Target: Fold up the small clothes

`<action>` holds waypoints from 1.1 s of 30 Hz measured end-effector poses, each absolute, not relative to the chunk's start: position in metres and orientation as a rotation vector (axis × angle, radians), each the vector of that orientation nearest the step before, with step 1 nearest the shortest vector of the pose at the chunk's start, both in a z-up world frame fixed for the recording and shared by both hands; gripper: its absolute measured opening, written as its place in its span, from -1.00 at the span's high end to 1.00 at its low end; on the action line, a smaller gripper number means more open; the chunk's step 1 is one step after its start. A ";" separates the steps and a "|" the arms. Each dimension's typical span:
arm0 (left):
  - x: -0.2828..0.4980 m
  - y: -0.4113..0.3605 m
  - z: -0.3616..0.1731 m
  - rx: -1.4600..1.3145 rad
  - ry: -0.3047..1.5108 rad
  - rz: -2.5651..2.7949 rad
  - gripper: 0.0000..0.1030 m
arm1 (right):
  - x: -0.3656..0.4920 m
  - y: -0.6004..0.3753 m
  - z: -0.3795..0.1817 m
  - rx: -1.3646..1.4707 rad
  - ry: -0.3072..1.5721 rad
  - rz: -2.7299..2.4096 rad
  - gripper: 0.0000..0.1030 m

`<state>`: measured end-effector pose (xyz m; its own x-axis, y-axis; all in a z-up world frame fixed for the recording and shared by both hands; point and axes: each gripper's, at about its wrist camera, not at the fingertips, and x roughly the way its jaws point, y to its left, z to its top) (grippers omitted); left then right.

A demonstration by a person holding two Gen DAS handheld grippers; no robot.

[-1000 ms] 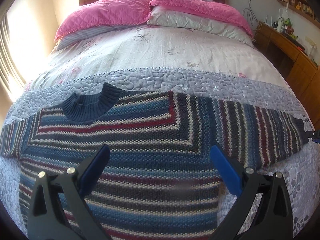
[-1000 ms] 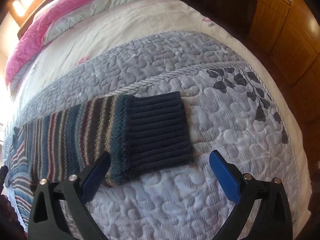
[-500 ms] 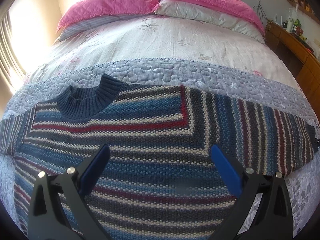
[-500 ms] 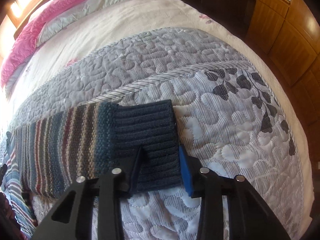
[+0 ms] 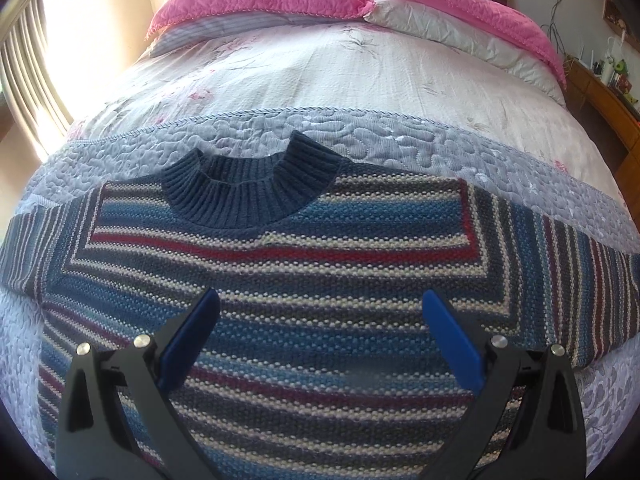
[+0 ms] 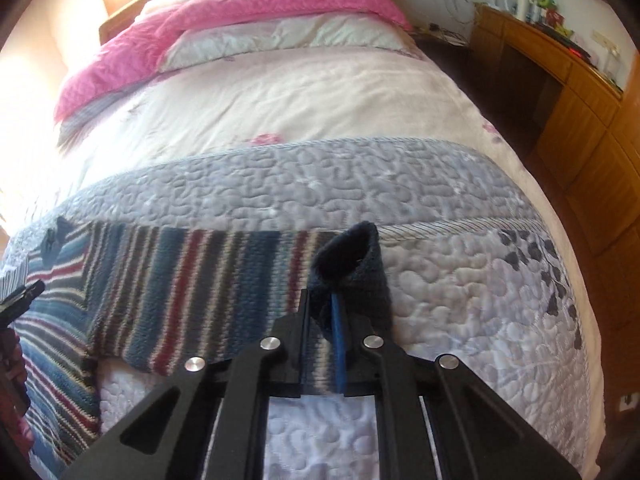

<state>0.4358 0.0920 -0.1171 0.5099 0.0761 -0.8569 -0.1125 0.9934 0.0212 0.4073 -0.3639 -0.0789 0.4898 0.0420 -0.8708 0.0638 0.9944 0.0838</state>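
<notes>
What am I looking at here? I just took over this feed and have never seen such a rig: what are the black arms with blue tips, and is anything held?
There is no robot. A person holds a two-finger tool in each hand, and each tool carries a fisheye camera looking forward along its fingers. The black arms with blue pads are those fingers.

The left wrist view shows the left tool open above a striped sweater spread flat on the bed, collar away from the camera. It holds nothing.

The right wrist view shows the right tool shut on the dark cuff of the sweater's sleeve, pinched up off the quilt. Pink pillows lie at the bed's head; a wooden desk stands beside it.
</notes>
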 end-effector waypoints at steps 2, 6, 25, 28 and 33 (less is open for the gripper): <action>0.436 0.097 -0.116 -0.042 1.027 0.112 -0.95 | 0.410 -0.333 -0.076 0.084 1.060 0.045 0.85; 0.436 0.102 -0.115 -0.046 1.030 0.102 -0.95 | 0.418 -0.270 -0.078 0.090 1.077 0.199 1.00; 0.432 -0.100 -0.114 -0.083 1.123 -0.348 -0.94 | 0.322 -0.414 -0.130 0.183 1.210 -0.101 0.61; 0.434 -0.157 -0.125 -0.053 1.154 -0.395 -0.92 | 0.308 -0.447 -0.144 0.237 1.220 -0.123 0.66; 0.443 -0.224 -0.144 0.000 1.173 -0.397 -0.92 | 0.310 -0.463 -0.150 0.303 1.201 -0.060 0.67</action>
